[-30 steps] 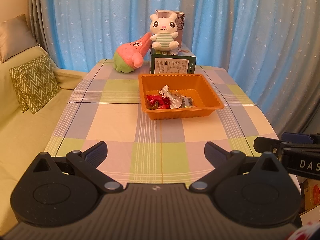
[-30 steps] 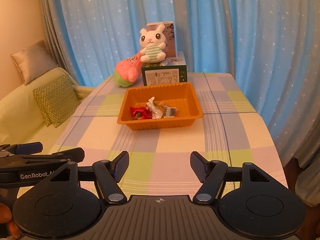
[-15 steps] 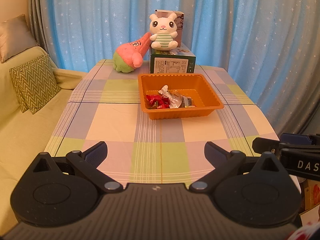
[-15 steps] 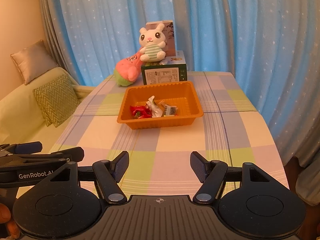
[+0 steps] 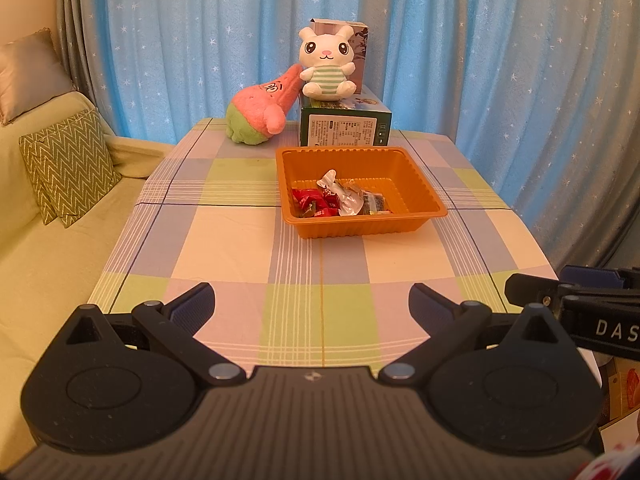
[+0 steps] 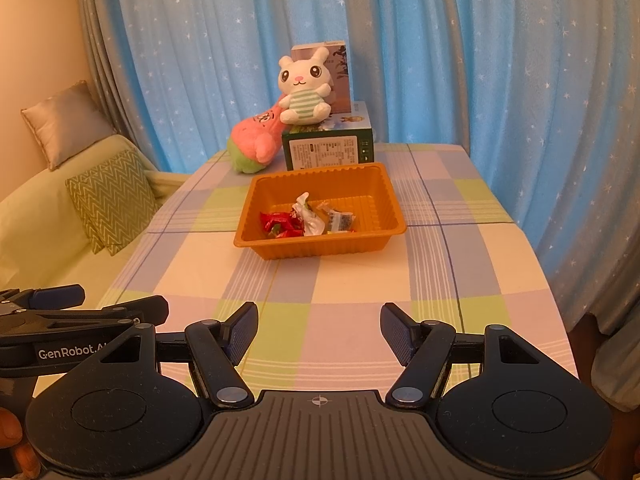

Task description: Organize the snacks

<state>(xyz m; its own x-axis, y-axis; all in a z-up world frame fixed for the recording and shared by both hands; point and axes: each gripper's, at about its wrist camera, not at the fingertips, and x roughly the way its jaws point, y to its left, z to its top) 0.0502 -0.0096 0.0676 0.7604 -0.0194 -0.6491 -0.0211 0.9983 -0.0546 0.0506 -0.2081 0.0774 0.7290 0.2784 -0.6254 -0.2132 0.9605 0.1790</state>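
Observation:
An orange tray (image 5: pixel 420 188) (image 6: pixel 384 196) sits past the middle of the checked table. Inside it lie red-wrapped snacks (image 5: pixel 312 202) (image 6: pixel 280 224) and silver-wrapped snacks (image 5: pixel 340 192) (image 6: pixel 310 216). My left gripper (image 5: pixel 312 300) hovers open over the table's near edge with nothing between its fingers. My right gripper (image 6: pixel 319 324) is also open and empty, beside it on the right. Both stand well short of the tray. Each wrist view catches the other gripper at its edge.
Behind the tray stands a green box (image 5: pixel 344 128) with a white rabbit plush (image 5: pixel 326 64) on top, a taller box (image 6: pixel 340 76) behind, and a pink and green plush (image 5: pixel 260 112) to its left. A sofa with cushions (image 5: pixel 68 168) runs along the left. Blue curtains hang behind.

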